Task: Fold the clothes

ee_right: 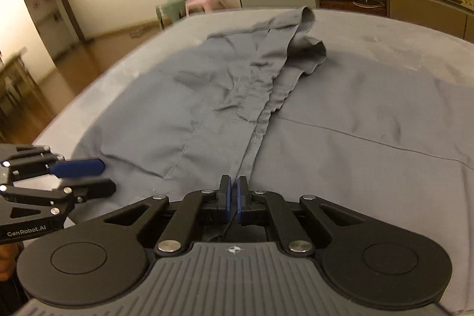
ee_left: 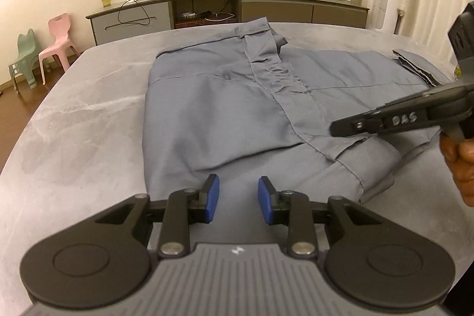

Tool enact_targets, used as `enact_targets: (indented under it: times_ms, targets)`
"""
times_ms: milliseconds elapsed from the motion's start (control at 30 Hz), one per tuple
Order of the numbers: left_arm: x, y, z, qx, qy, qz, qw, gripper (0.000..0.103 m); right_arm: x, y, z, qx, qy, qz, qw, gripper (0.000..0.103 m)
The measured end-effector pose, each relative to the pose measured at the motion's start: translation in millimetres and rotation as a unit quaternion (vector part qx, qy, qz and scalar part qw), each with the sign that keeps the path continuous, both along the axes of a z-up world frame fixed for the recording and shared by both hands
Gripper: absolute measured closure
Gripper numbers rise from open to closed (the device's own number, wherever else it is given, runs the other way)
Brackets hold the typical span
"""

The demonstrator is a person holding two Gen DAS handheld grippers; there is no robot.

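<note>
A grey-blue button shirt (ee_left: 231, 108) lies spread on the grey table (ee_left: 74, 123), collar at the far end and front placket running down the middle. In the left wrist view my left gripper (ee_left: 238, 199) is open just short of the shirt's near hem, with only bare table between its blue pads. My right gripper (ee_left: 336, 131) reaches in from the right, its tip low on the shirt's front edge. In the right wrist view my right gripper (ee_right: 234, 194) is shut on the shirt (ee_right: 340, 123), pinching the near end of the placket. My left gripper (ee_right: 89, 176) shows at the left, jaws apart.
A long sideboard (ee_left: 225, 8) with glasses, a fruit bowl and cables stands beyond the table. A pink chair (ee_left: 59, 40) and a green chair (ee_left: 25, 58) are on the floor at far left. A person's hand (ee_left: 459, 159) holds the right gripper at the right edge.
</note>
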State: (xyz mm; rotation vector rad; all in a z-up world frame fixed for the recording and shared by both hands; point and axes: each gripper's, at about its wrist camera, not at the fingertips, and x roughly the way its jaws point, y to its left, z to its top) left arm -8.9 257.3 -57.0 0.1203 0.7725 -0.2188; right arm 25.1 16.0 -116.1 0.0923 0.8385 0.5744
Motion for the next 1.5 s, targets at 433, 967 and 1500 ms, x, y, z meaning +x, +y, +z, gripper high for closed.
enact_targets:
  times_ms: [433,967,1500]
  targets:
    - [0.3,-0.5,3.0,0.001,0.003,0.0,1.0,0.073,-70.4,1.6,26.8,0.006,-0.021,0.048,0.999,0.067]
    - [-8.4,-35.3,0.9,0.059,-0.027,-0.048,0.9967,0.072,-49.2,-44.5,29.4,-0.116,-0.074,-0.038,0.99,0.069]
    - [-28.4,-125.7,-13.4,0.144,-0.078,-0.127,0.9783,0.069,-41.9,-74.2,19.7,-0.133,-0.079,-0.065,0.986,0.066]
